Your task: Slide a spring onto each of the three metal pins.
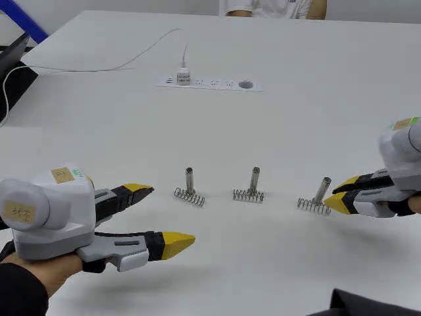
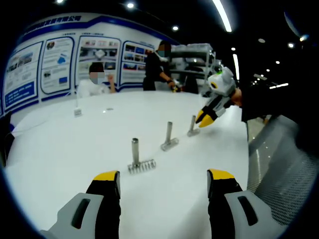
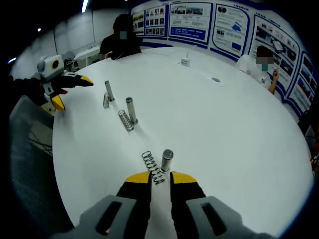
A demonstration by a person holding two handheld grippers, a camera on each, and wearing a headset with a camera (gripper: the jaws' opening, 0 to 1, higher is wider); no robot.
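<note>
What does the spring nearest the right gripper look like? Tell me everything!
The small silvery wire coil spring lies on its side on the white table, not yet on a pin. Its loops look like thin metal. It sits at the foot of the short upright grey metal pin; I cannot tell whether they touch. The right gripper points its yellow tips at it from close by, jaws slightly apart.

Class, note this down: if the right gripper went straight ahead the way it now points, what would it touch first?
Most likely the spring lying just ahead of the right gripper, with its upright pin right beside it; depth is hard to judge.
</note>
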